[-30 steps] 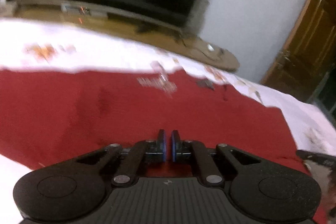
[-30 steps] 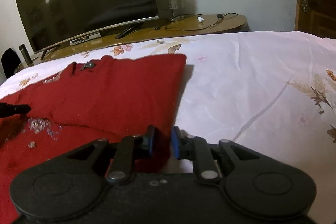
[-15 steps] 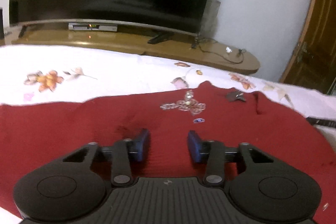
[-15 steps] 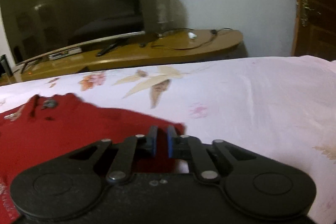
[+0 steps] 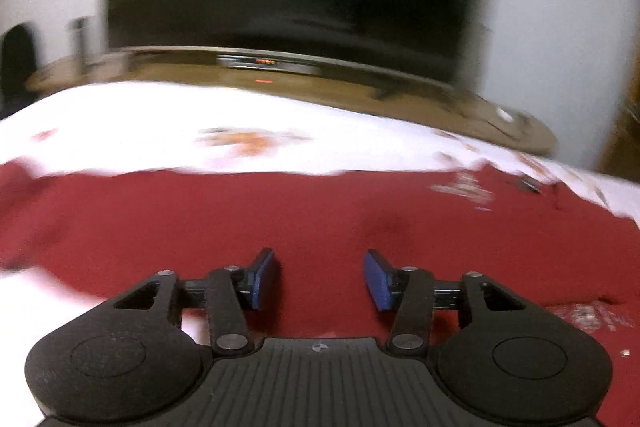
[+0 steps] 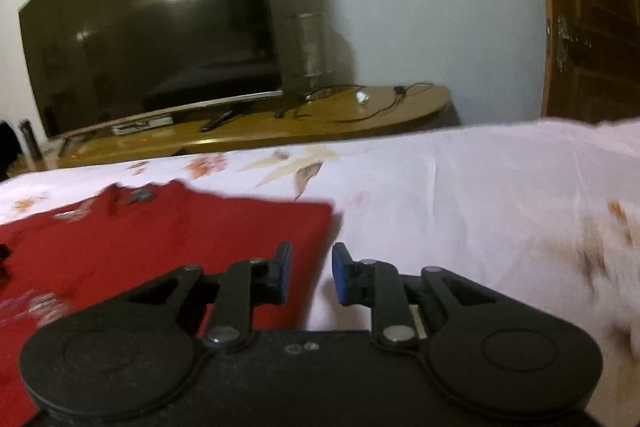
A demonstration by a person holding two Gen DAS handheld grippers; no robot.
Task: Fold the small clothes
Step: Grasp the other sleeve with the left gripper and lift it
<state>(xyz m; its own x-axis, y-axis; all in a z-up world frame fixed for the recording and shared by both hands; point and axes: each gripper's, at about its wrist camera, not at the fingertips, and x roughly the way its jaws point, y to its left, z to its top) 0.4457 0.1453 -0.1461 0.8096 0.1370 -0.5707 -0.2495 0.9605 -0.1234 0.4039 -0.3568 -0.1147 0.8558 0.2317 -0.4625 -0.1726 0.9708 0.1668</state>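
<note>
With both my left gripper [image 5: 319, 279] and right gripper [image 6: 311, 274] opening and gripping nothing above the red garment [image 6: 168, 239] spread on the floral bedsheet [image 6: 460, 203], I risk pinching only one layer or the sheet too, which would drag the fold crooked.

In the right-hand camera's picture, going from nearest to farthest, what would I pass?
Right gripper, jaws opening with nothing clamped → red garment → floral bedsheet → wooden TV stand → television.
</note>
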